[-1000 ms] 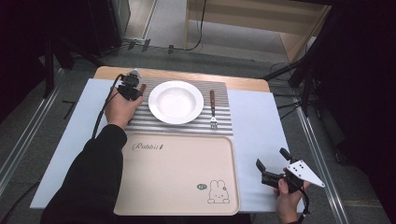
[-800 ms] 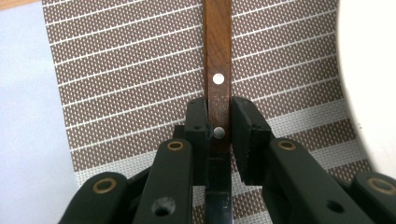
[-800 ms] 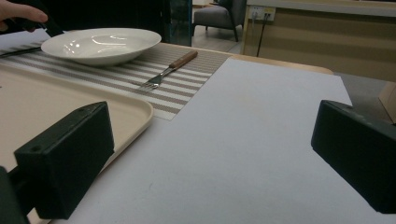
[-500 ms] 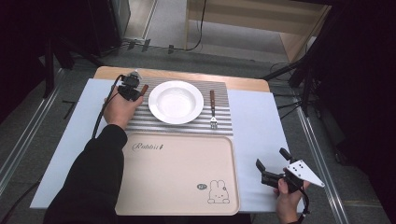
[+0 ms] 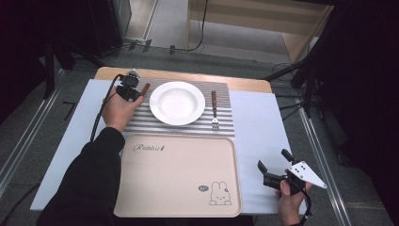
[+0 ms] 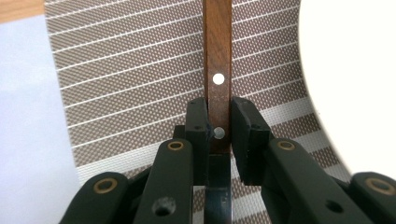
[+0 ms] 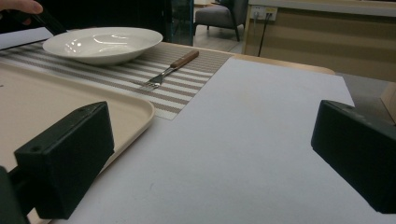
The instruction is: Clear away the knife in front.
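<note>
- The right gripper (image 5: 272, 170) rests at the table's (image 5: 256, 122) near right corner, jaws wide, nothing between them.
- The left gripper (image 6: 218, 122) clamps a wooden-handled knife (image 6: 217, 70) on the striped placemat (image 6: 130, 74), just left of the white plate (image 5: 177, 102).
- Beyond lies grey floor (image 5: 226, 59).

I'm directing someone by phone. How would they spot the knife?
Find the striped placemat above the tray. Left of the white plate lies the knife, clamped by the left hand-held gripper. Unlike the fork right of the plate, its wooden handle is gripped.
</note>
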Motion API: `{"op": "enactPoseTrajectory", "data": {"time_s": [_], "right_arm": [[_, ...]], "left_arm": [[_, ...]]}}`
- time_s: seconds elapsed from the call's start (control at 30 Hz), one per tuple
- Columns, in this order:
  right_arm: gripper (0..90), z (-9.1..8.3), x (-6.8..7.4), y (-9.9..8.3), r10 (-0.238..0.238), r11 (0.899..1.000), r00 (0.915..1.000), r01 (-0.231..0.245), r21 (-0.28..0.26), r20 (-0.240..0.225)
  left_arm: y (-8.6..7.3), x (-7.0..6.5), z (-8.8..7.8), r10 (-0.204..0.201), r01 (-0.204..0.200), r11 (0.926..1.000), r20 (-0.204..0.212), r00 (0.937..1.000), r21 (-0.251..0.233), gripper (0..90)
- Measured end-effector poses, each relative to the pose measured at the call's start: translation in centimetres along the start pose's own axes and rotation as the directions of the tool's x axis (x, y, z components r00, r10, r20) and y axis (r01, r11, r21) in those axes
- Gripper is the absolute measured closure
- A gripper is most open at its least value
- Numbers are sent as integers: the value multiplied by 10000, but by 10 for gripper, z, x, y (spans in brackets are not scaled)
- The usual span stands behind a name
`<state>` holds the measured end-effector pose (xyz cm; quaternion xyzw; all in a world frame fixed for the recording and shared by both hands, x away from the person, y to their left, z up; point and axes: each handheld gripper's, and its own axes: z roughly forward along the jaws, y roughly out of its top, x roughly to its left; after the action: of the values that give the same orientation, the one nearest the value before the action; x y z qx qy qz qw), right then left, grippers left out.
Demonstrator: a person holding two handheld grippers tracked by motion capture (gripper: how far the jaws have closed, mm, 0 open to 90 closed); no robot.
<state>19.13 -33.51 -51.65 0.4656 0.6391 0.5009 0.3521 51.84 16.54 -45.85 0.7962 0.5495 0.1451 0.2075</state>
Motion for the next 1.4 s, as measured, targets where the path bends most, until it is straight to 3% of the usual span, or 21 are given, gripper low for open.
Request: {"op": "enactPoseTrajectory", "data": {"time_s": [0.17,0.27,0.6,0.7,0.97,1.2,1.4], "right_arm": [[0,0,0,0,-7,10000,10000,7,16,-19],[0,1,1,0,-53,10000,10000,53,28,-24],[0,1,2,1,-145,9999,9999,145,79,-5],[0,2,2,1,-161,9998,9999,161,81,16],[0,2,2,1,-202,9997,9998,202,105,6],[0,2,2,1,-209,9997,9998,209,119,3],[0,2,2,1,-203,9997,9998,203,118,6]], "left_arm": [[-3,3,-8,10,-9,9999,48,10000,-109,767],[-8,3,-15,13,-10,9999,351,9994,-101,767],[-22,5,-35,121,-102,9996,731,9973,-252,766],[-26,2,-40,259,-250,9996,906,9956,-115,767],[-38,-5,-48,454,-411,9984,1184,9919,-381,766],[-48,-12,-62,485,-350,9962,1736,9836,-800,766],[-55,-19,-67,762,-640,9953,1811,9805,-722,766]]}}
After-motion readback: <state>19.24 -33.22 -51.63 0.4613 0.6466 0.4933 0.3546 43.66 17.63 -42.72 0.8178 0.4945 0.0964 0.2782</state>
